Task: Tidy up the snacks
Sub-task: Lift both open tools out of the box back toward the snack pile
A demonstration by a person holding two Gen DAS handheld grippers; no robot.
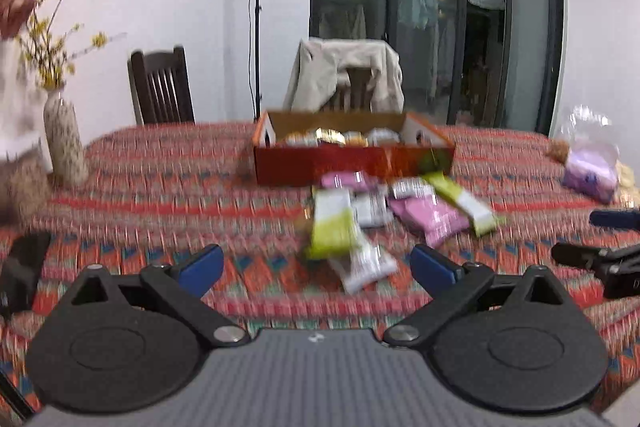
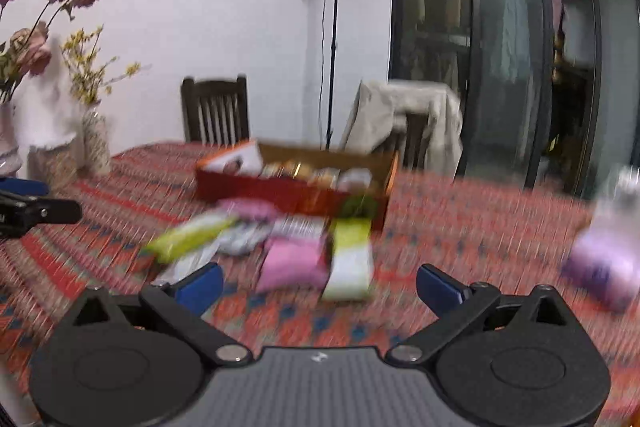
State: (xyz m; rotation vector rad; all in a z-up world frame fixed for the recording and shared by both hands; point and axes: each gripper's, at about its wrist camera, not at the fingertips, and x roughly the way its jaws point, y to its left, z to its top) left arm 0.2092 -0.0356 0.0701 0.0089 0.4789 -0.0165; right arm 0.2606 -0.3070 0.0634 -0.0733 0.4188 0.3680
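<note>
A red cardboard box (image 1: 352, 163) (image 2: 280, 191) with several wrapped snacks inside stands on the patterned tablecloth. In front of it lies a loose heap of snack packets: green-and-white ones (image 1: 334, 227) (image 2: 350, 259), pink ones (image 1: 434, 219) (image 2: 292, 265) and white ones (image 1: 366, 267). My left gripper (image 1: 318, 267) is open and empty, a little short of the heap. Also open and empty, my right gripper (image 2: 320, 285) hovers just before the pink and green packets. At the right edge of the left wrist view the right gripper's fingers (image 1: 580, 255) show. Both views are blurred.
A speckled vase (image 1: 64, 143) (image 2: 96, 143) with yellow twigs stands at the left. A purple bag (image 1: 590, 175) (image 2: 604, 263) lies at the right. Two dark chairs (image 1: 160, 87) (image 2: 416, 131) stand behind the table (image 1: 160, 187), one draped with a beige cloth. A dark object (image 1: 22, 271) lies at the left.
</note>
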